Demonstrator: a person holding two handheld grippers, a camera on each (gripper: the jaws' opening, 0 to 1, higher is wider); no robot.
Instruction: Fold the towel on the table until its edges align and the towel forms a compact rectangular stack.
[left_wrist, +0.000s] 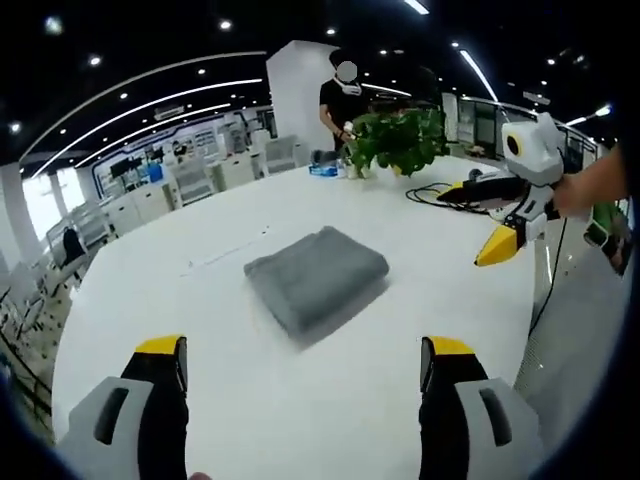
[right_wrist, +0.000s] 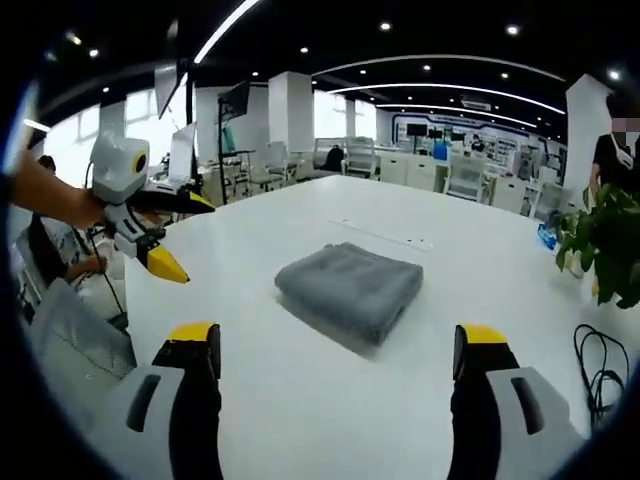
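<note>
No text, label, brand or number is showing clearly enough to read anywhere in either view.

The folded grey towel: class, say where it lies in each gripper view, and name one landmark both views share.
Left gripper view: the towel lies at the picture's centre on the white table, beyond the open jaws.
Right gripper view: the towel lies at the centre, slightly right, beyond the open jaws.
Shared landmark: the potted plant, at the table's edge.

White table (left_wrist: 300, 400): folded grey towel (left_wrist: 316, 276), potted plant (left_wrist: 400, 140), black cable (left_wrist: 432, 192), possibly blue box (left_wrist: 323, 170).
</note>
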